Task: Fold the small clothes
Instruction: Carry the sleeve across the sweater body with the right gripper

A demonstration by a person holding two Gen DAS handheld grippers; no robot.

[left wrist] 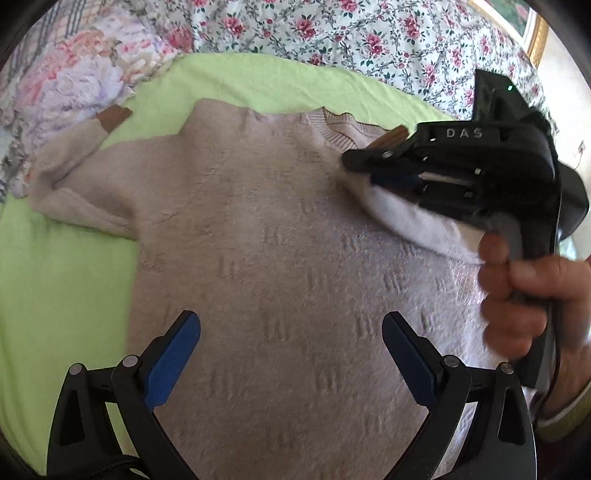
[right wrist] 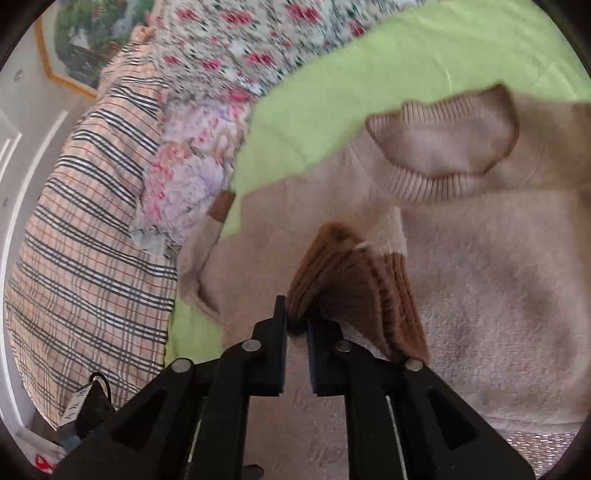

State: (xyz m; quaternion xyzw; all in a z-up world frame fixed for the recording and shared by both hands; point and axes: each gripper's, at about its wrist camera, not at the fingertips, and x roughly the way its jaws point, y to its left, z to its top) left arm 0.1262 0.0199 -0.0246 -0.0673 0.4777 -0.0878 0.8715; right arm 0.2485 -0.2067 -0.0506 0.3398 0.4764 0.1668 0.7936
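**Q:** Which step was in hand?

**A:** The first sleeve fold. My right tongs [right wrist: 297, 325] had the brown ribbed cuff [right wrist: 354, 280] of the right-hand sleeve between them, brought in over the chest of the beige sweater [left wrist: 277, 240]. The sweater lay flat, collar [right wrist: 439, 147] away from me, on a green sheet [left wrist: 66, 288] spread over the bed. The jaws stood narrowly apart with a slim gap showing, the cuff edge wedged at the tips; I judged the grip loose, near release, not firmly clamped.

**Q:** And the left tongs?

**A:** My left tongs [left wrist: 291, 354] stood wide apart and empty, above the lower body of the sweater. The other sleeve [left wrist: 74, 173] was still spread out to the left, its brown cuff end [left wrist: 114, 116] lying at the sheet's edge beside a floral quilt [left wrist: 369, 33].

**Q:** What did the next move call for?

**A:** In my judgement: lay the held cuff flat across the chest and back the right tongs off without dragging the knit. Then take the left cuff and fold that sleeve across likewise.

**Q:** Any legible writing?

**A:** Raised letters "DAS" on the body of the right tongs, seen from the left wrist view. No garment label could be read.
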